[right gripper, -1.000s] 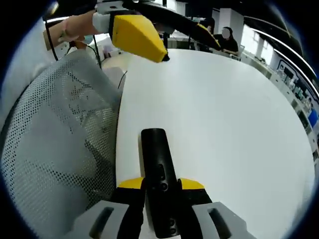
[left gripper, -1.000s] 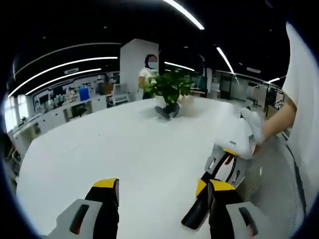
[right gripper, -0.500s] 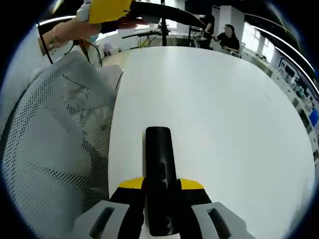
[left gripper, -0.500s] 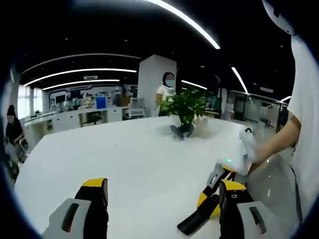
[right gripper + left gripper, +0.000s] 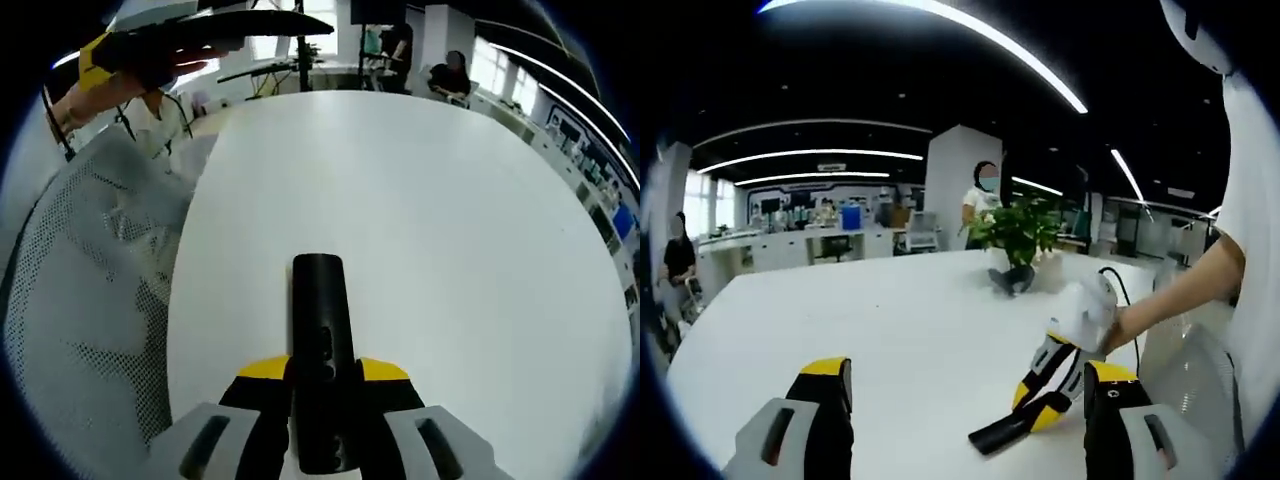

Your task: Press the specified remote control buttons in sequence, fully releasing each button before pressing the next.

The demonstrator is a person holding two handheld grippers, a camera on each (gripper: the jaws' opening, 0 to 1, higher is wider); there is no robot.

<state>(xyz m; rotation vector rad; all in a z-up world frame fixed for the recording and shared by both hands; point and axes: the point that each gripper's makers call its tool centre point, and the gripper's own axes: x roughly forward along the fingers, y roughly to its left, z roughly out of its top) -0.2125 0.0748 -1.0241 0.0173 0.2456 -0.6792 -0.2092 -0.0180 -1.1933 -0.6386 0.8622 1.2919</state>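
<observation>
Clamping black remote [image 5: 323,345], right hand-held gripper [image 5: 322,385] level over table [image 5: 450,220], left hand-held gripper [image 5: 965,385] spread wide

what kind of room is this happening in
Most likely an open-plan office or lab. A big white table carries a potted plant, long strip ceiling lights run overhead, and a mesh-backed office chair sits at the table's edge.

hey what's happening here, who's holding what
A person works at a white table with a hand-held gripper in each hand. The right hand-held gripper is shut on a black remote control, holding it just above the tabletop. The left hand-held gripper is open with nothing between its jaws, raised above the table. A potted plant stands at the far side, and a mesh chair back sits beside the table.
</observation>
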